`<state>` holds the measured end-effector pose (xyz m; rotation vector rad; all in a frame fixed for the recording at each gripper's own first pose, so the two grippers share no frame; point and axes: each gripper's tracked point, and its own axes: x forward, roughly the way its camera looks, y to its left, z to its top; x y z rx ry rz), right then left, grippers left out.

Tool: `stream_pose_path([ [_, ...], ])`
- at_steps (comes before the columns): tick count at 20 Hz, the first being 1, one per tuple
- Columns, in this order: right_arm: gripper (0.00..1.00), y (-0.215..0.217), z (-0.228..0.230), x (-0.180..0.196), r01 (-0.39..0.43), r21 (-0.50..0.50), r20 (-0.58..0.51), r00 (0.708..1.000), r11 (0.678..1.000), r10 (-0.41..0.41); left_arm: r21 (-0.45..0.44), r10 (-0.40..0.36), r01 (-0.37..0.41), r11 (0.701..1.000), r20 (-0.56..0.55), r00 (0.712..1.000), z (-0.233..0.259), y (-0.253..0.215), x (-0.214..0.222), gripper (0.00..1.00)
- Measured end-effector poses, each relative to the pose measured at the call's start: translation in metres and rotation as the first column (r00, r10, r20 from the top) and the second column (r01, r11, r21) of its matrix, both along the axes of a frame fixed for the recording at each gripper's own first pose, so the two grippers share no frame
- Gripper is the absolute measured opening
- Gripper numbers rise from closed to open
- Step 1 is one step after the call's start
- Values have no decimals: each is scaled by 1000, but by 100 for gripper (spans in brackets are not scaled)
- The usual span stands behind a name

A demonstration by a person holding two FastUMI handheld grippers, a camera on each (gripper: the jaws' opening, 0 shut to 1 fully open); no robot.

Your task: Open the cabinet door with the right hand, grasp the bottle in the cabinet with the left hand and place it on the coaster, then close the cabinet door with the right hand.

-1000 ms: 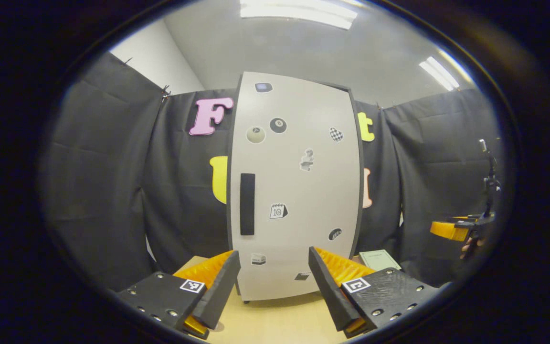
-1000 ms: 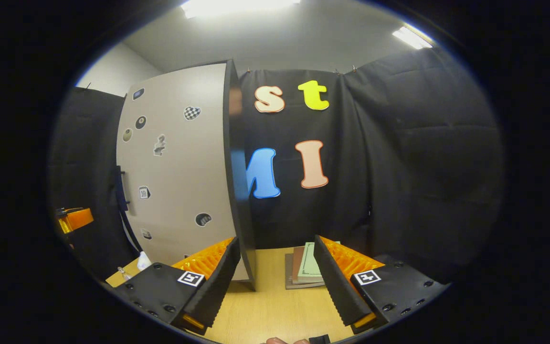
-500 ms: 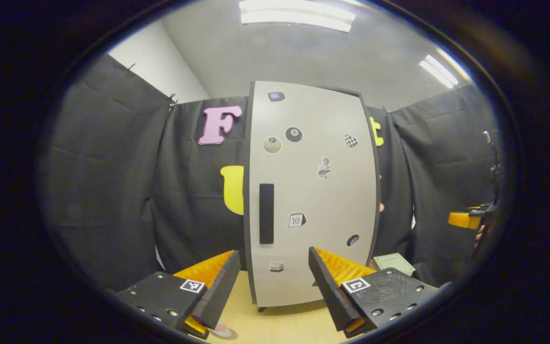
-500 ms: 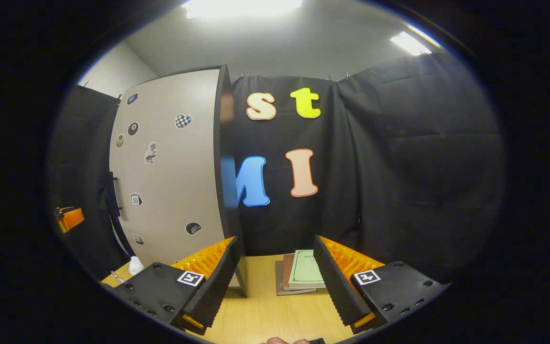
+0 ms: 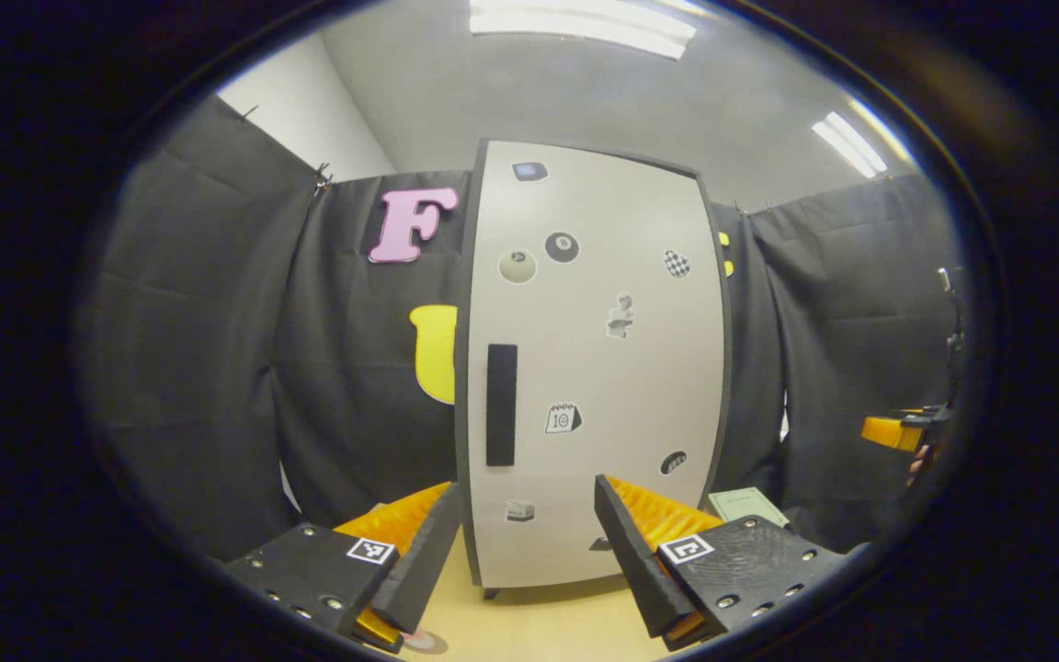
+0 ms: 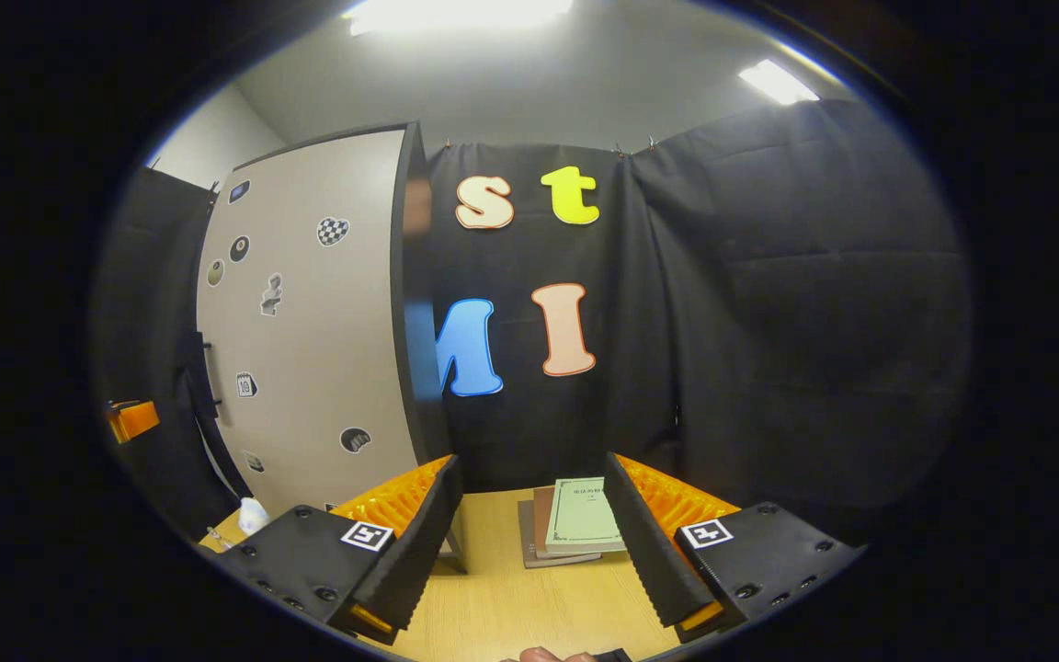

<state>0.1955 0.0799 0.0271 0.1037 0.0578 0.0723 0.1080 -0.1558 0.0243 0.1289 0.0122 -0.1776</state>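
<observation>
1. The cabinet door (image 5: 594, 368) is shut flush, its dark handle (image 5: 501, 405) on the left edge, stickers scattered over the pale panel. From here I can't see the bottle; I'd judge it is behind that door. A small disc at the table's near edge in the left gripper view may be the coaster (image 5: 421, 639), but it is too cropped to be sure.
2. Compared with a second ago, the right gripper view shows the door (image 6: 304, 322) slid further left and seen more edge-on, while the stack of books (image 6: 571, 519) sits more central. The right hand has drifted rightward, away from the handle rather than towards it.
3. The right gripper (image 6: 529, 542) hangs over the wooden table (image 6: 511, 616), fingers spread apart, holding nothing.
4. The left gripper (image 5: 525, 552) faces the door squarely, fingers likewise apart and empty; its view has swayed sideways and back.
5. So opening hasn't begun; the right hand must come back across to the handle.
</observation>
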Motion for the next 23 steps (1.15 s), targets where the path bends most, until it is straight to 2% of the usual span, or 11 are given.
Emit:
stream_pose_path([
  [2,98,-1,-2,-3,4,-15,6,1000,1000,-4,5,6,-6,1000,-14,1000,-9,7,4,88],
  [6,98,3,-10,-11,-2,-40,-36,999,999,1,72,8,-6,997,-21,1000,-26,16,10,88],
  [9,98,-7,-4,-23,20,-71,-28,999,997,-22,48,-38,39,998,-13,999,-32,6,11,87],
  [13,98,-17,-14,-35,75,-114,-41,996,991,-80,36,-78,81,996,-78,994,-63,8,5,88],
  [17,98,-14,-30,-38,66,-84,-81,994,994,-73,63,-37,47,997,-150,988,-88,26,2,89],
  [21,98,-23,-43,-34,52,-78,-83,995,996,-59,77,1,10,997,-134,991,-78,23,0,88],
  [23,98,-25,-48,-25,12,-63,-82,996,998,-18,82,4,5,997,-104,995,-70,15,-3,87],
])
